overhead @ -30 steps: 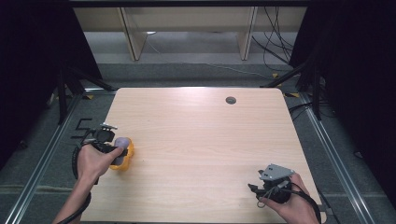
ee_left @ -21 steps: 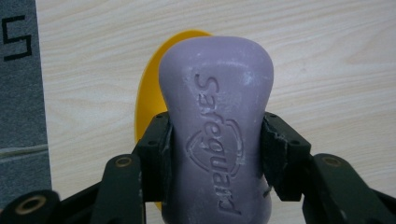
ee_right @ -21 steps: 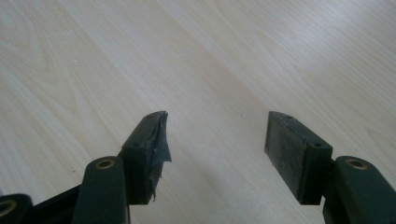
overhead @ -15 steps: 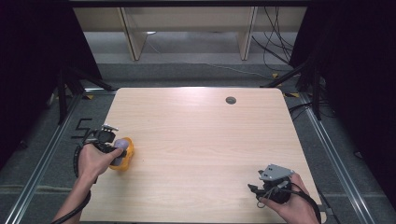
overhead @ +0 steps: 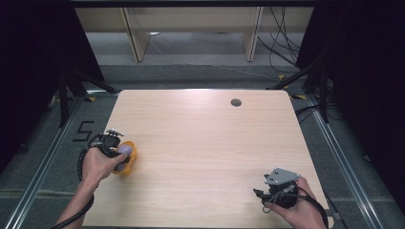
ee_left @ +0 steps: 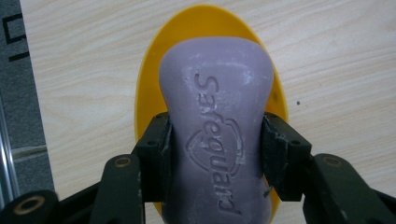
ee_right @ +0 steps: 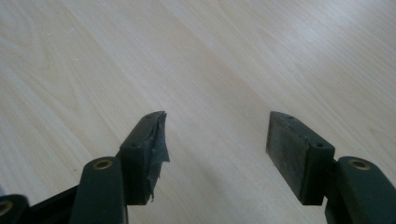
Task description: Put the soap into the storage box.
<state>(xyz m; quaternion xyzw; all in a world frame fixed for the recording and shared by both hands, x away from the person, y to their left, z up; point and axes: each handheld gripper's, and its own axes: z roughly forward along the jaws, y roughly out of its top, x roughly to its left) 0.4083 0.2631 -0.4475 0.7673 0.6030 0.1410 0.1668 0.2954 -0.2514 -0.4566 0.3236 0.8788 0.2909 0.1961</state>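
Gripping soap (ee_left: 215,140) over dish (ee_left: 210,28) near table (overhead: 200,143) edge.

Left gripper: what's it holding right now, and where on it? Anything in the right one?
The left gripper clamps the purple soap bar across its narrow waist, over the yellow dish. The right gripper is open, holding nothing.

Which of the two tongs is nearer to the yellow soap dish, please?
Left. The left tongs grip the purple soap right over the yellow dish; the right tongs sit far across the table, open.
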